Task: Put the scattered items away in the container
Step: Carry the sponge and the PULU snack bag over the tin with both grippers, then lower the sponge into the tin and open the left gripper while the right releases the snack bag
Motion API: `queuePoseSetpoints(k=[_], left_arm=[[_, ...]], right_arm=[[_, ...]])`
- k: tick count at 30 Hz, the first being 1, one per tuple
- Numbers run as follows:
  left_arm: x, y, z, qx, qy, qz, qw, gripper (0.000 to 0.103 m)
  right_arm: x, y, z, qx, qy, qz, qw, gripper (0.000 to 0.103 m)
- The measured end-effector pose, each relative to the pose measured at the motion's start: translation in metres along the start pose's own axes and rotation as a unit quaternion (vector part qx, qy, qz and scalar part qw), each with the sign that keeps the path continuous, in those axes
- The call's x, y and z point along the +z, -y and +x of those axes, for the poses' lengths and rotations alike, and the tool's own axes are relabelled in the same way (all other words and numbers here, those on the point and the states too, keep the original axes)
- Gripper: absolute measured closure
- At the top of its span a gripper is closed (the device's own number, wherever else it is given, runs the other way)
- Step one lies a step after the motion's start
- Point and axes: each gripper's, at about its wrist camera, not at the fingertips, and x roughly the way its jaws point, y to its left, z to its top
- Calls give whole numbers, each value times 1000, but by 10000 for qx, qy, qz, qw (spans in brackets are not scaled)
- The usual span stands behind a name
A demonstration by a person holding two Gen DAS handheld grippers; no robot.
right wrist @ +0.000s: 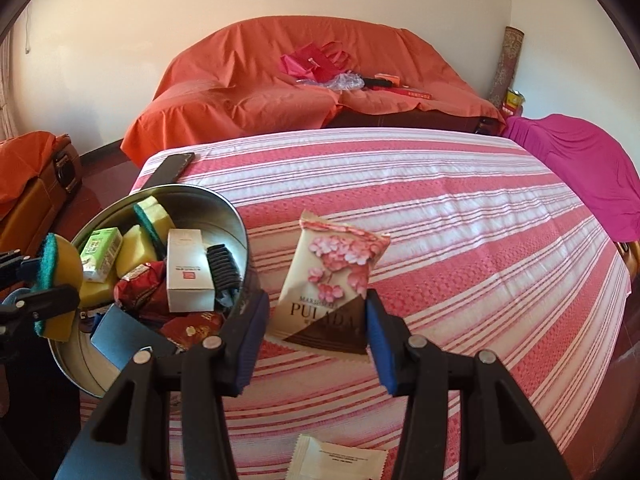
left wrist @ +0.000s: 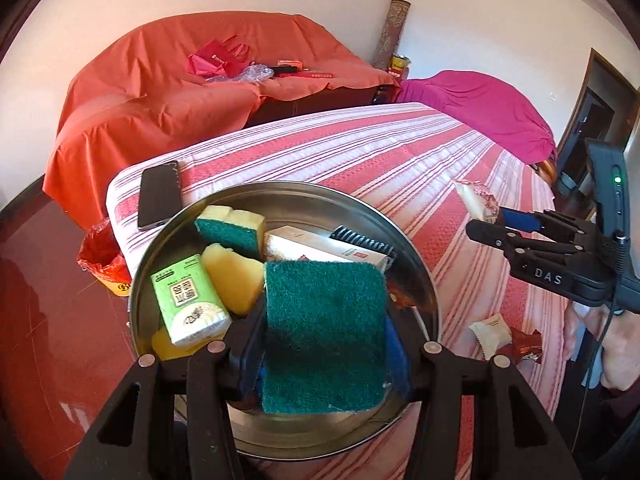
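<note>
Our left gripper [left wrist: 324,344] clamps the sponge [left wrist: 324,336] above the bowl [left wrist: 416,268] (for dropping); the right gripper [right wrist: 316,336] clamps a snack packet [right wrist: 332,280], bowl left of its jaws.

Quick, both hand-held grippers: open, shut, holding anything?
Left hand-held gripper: shut on the green-faced sponge, above the metal bowl.
Right hand-held gripper: shut on the flowered snack packet, held over the striped cloth.

Left tool [left wrist: 326,344] clamped, right tool [right wrist: 316,332] clamped — both seemingly angled downward
</note>
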Motion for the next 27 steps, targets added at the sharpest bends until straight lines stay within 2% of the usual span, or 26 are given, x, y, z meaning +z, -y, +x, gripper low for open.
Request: queuePoseSetpoints(k=[11, 27], left_arm=[[-5, -19, 7, 112, -89, -268, 9995, 49], [-5, -47, 20, 503, -324, -741, 9955, 49]], right_arm=[[6, -49, 12, 200, 5, -451, 9988, 54], [9, -82, 29, 307, 22, -797, 9963, 54]])
